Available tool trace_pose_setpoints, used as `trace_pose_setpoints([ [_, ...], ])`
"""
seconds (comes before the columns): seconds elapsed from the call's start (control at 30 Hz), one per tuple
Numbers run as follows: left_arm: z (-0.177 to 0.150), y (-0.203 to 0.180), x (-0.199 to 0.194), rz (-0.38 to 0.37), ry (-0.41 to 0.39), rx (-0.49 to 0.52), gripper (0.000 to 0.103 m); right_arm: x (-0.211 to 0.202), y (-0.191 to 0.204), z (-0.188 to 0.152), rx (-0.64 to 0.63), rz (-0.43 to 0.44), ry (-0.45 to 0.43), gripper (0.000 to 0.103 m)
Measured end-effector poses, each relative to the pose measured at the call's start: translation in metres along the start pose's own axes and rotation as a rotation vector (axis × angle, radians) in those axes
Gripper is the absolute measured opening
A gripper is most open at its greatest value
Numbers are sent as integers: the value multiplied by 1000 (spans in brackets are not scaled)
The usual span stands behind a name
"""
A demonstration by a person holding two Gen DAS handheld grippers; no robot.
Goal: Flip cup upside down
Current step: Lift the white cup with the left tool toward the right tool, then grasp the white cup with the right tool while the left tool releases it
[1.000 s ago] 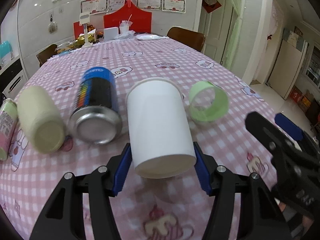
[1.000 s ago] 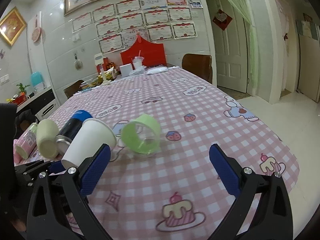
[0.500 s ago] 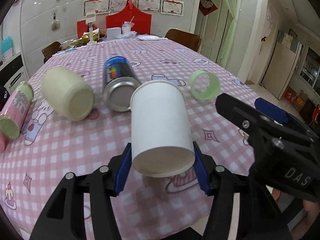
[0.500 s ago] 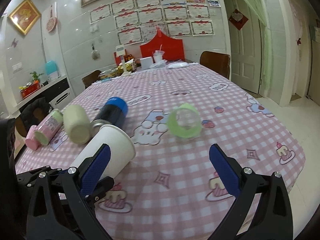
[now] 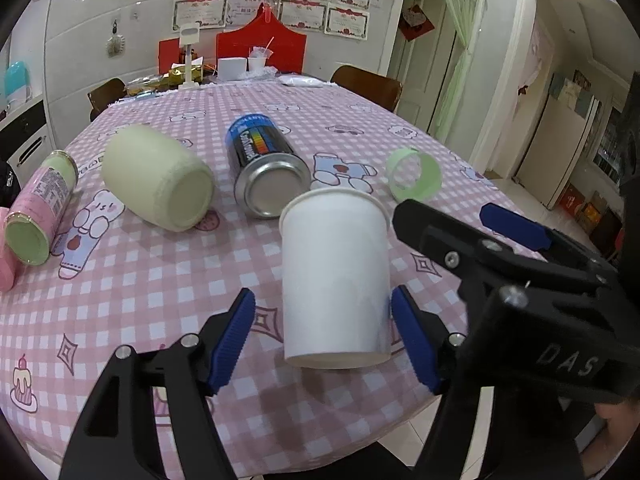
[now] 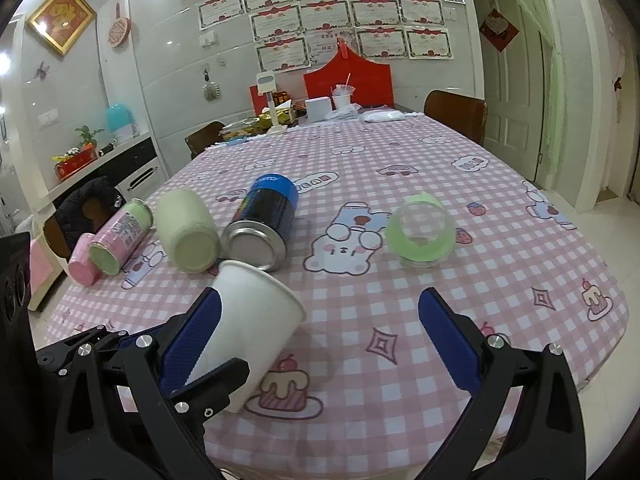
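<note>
The white cup [image 5: 335,280] lies between the spread jaws of the left gripper [image 5: 324,334], at six o'clock on the surface [image 5: 120,280], base toward the camera; close squarely on mid-body before rotating, while the right gripper [image 6: 320,344], jaws also apart, stays clear.

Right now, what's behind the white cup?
Behind the white cup lies a blue can on its side, its silver bottom facing us. The cup covers part of that bottom and the tablecloth there.

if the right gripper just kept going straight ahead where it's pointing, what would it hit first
Probably the pink checked tablecloth: between the open fingers of the right gripper lies bare cloth. Farther on sits the green-rimmed clear cup, slightly right of centre. The white paper cup is beside its left finger; depth unclear.
</note>
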State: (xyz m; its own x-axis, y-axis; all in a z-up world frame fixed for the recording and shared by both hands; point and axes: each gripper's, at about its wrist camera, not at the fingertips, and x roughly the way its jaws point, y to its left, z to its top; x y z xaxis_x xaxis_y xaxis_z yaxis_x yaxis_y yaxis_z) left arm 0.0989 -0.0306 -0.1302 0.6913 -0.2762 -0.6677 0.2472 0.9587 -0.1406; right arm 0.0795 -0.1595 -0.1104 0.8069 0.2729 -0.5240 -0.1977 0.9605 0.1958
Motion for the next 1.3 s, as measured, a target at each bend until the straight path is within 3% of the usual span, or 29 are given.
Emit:
trace_pose_setpoints([
  [0.3,0,24,-27,18,-49,-5,70,11,4,2,70,94,74,95],
  [0.6,3,73,-44,158,-98,-123,73,40,13,-2,189,215,205,95],
  [0.73,3,85,-39,162,-96,-158,73,49,22,-2,208,241,243,95],
  [1.3,4,100,-29,206,-87,-195,73,78,33,4,196,227,277,95],
])
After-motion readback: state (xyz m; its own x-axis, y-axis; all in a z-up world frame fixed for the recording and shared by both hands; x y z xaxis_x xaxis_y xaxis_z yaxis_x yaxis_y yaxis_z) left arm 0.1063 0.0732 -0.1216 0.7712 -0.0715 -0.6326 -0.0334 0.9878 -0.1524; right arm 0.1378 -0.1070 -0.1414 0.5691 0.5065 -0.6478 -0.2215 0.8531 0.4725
